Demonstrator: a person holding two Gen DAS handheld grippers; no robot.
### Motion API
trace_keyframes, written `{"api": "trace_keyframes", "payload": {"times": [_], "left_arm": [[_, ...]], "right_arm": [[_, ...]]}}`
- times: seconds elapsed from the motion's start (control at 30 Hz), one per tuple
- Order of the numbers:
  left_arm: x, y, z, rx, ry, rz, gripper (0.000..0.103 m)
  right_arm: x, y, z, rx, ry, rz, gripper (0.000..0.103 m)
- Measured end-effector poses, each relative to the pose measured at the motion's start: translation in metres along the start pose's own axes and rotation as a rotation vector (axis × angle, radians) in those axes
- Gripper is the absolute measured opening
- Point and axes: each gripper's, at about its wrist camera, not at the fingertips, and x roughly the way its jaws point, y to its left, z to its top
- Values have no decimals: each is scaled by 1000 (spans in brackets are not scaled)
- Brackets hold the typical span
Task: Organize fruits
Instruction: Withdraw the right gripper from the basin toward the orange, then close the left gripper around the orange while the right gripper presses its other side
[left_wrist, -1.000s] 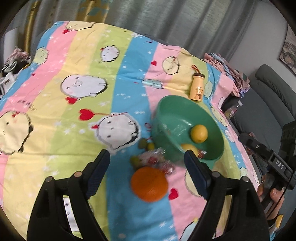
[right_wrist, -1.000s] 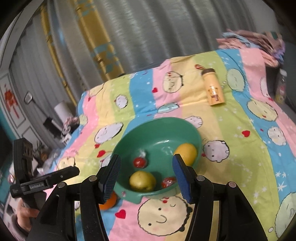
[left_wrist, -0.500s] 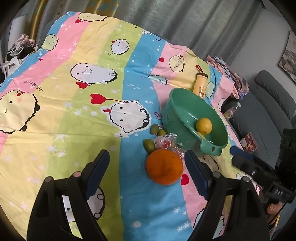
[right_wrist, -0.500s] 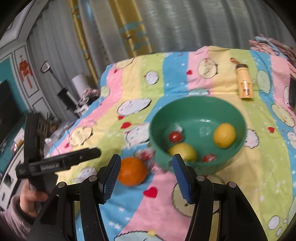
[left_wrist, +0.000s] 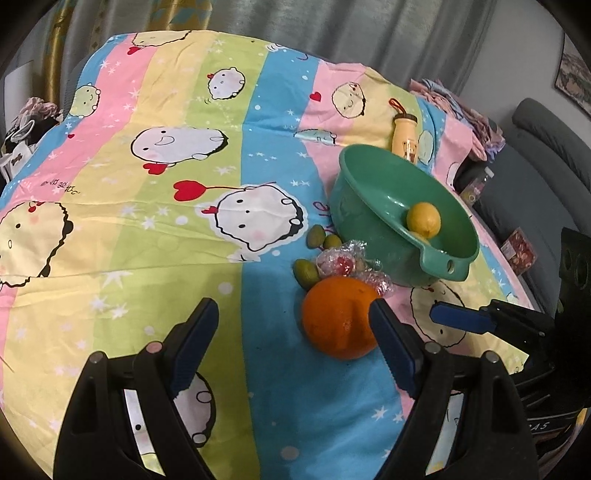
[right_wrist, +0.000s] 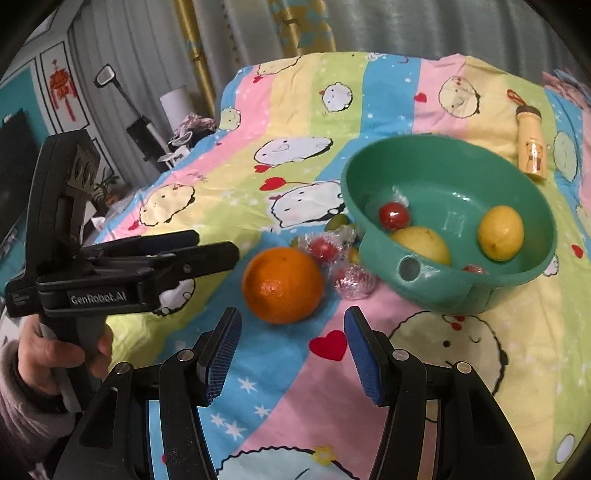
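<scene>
An orange lies on the striped cartoon bedsheet in front of a green bowl. The bowl holds two yellow lemons and wrapped red fruits. Wrapped red fruits and small green fruits lie between orange and bowl. My left gripper is open and empty, the orange just inside its right finger. My right gripper is open and empty, just short of the orange.
A yellow bottle lies on the sheet behind the bowl. The right gripper's blue pad shows at the right of the left wrist view. A grey sofa stands beside the bed on the right.
Both grippers have closed in on the orange. The right gripper has swung left, from facing the bowl to facing the orange. Both stay open.
</scene>
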Motion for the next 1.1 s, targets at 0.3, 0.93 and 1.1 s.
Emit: {"api": "trace_keyframes", "payload": {"times": [0.3,0.93,1.1], "left_arm": [[10,-19,-1,72,18,-8,84],[36,-31,-4,94,96,-62,84],[41,-29,-4,69,115,-95,84]], "right_arm": [[13,2,-1,-5,7,-18,59],[33,1,-2,21,36,-6,59],[39,3,-1,13,45,4,59]]}}
